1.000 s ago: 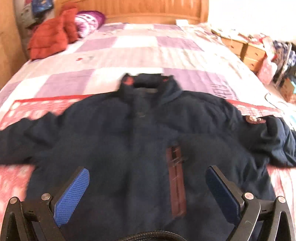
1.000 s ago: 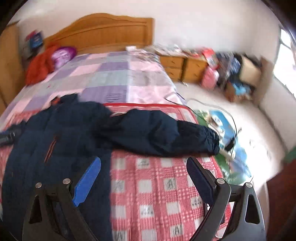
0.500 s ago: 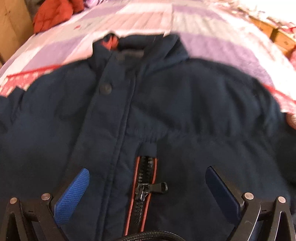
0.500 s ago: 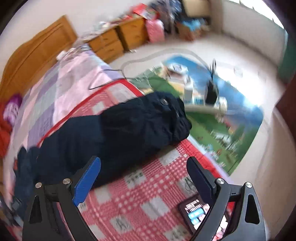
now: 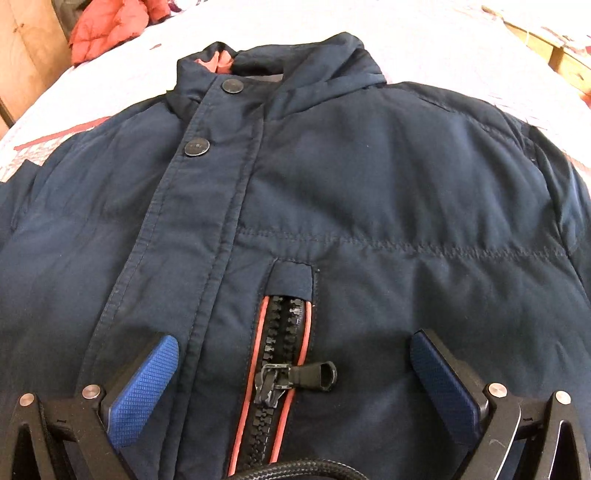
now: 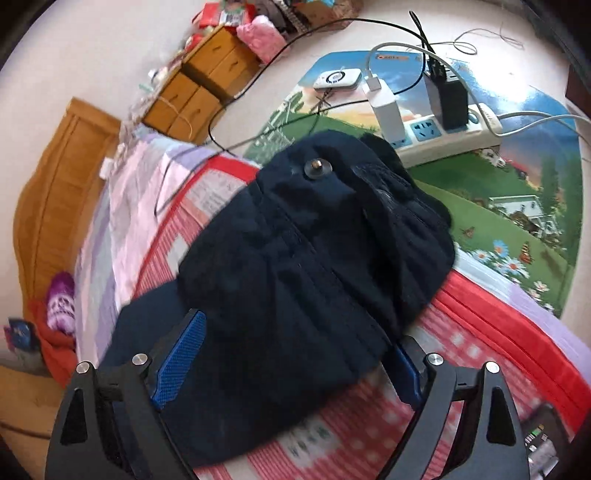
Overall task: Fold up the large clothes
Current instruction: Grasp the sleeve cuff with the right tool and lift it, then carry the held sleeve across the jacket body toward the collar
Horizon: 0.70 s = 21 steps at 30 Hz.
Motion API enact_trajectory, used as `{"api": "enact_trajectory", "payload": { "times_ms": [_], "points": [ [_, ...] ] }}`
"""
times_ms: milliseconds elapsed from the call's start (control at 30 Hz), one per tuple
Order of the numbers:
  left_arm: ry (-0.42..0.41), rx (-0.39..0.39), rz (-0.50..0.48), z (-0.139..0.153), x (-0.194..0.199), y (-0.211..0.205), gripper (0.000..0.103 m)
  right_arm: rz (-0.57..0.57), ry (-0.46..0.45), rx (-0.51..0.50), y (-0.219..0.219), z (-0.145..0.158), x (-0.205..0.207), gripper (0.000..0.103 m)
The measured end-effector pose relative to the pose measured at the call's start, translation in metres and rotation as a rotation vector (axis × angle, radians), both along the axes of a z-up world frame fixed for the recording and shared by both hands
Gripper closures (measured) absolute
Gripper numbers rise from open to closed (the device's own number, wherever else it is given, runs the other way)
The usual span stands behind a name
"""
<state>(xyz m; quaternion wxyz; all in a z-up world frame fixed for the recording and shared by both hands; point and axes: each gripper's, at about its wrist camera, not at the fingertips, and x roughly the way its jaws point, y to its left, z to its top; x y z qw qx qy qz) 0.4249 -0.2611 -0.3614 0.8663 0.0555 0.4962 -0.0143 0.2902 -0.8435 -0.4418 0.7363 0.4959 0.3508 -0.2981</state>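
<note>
A dark navy padded jacket (image 5: 369, 184) lies front up on the bed, collar at the far end, with snap buttons and a red-edged chest zip (image 5: 280, 350). My left gripper (image 5: 293, 354) hovers close over the chest, open, its blue pads either side of the zip pull and nothing gripped. In the right wrist view the jacket's sleeve (image 6: 295, 240) lies on the red checked blanket (image 6: 480, 350), its cuff snap facing up near the bed's edge. My right gripper (image 6: 295, 354) straddles the sleeve. Its jaws are closing with the sleeve between them, the right finger partly hidden by cloth.
Beside the bed a picture floor mat (image 6: 517, 192) carries a power strip (image 6: 443, 136) with chargers and cables. A phone (image 6: 543, 443) lies at the blanket's near corner. Wooden drawers (image 6: 207, 92) and the headboard (image 6: 55, 184) stand beyond. A red garment (image 5: 107, 29) lies near the pillows.
Both grippers dropped closer to the jacket. The left came down over the chest zip. The right swung out to the sleeve's cuff end and rolled, and now has the sleeve between its fingers.
</note>
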Motion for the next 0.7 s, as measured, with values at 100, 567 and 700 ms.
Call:
{"api": "enact_trajectory", "payload": {
  "times_ms": [100, 567, 700],
  "points": [
    [-0.010, 0.009, -0.007, -0.001, -0.001, -0.001, 0.000, -0.077, -0.052, 0.017, -0.009, -0.003, 0.000, 0.051],
    [-0.002, 0.017, -0.043, 0.012, 0.005, 0.010, 0.000, -0.015, 0.072, -0.361, 0.005, 0.097, 0.023, 0.084],
    [0.017, 0.015, -0.015, 0.017, 0.013, 0.039, 0.000, -0.012, 0.119, -0.434, 0.020, 0.129, 0.033, 0.085]
  ]
}}
